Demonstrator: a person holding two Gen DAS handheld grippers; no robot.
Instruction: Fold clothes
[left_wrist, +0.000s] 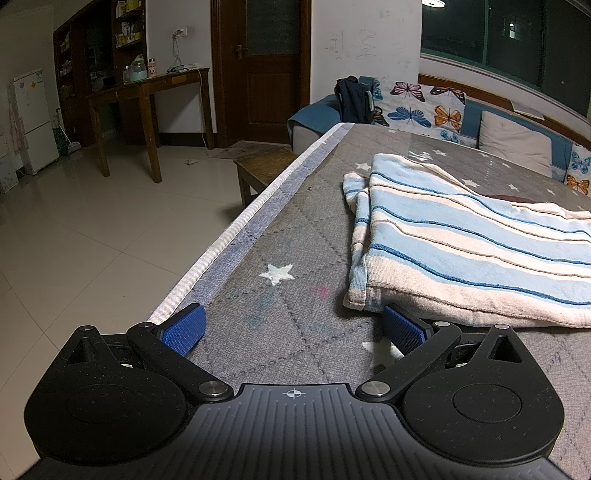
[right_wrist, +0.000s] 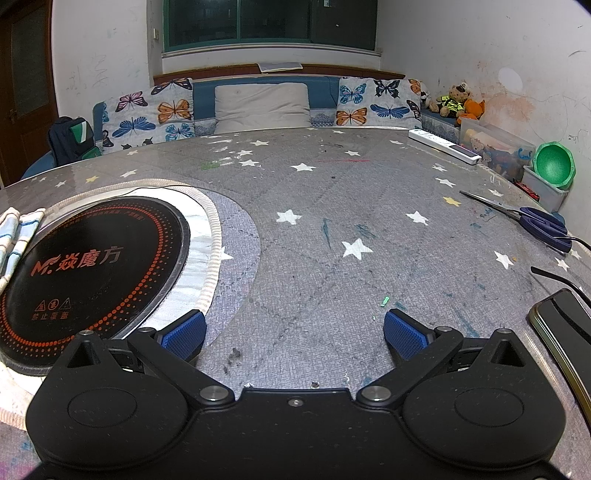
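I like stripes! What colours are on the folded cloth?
Light blue, cream and dark blue stripes on the cloth; left wrist view.

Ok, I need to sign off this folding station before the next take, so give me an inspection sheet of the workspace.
Surface: grey star-print table cover, stained with marks.
Job's things: striped cloth lying folded on the table.
Clutter: induction hob, scissors, phone, power strip.
Grippers: left gripper open, empty, beside the cloth; right gripper open, empty.
Cables: black cable near the phone.
Surroundings: butterfly cushions, dark window, wooden door.
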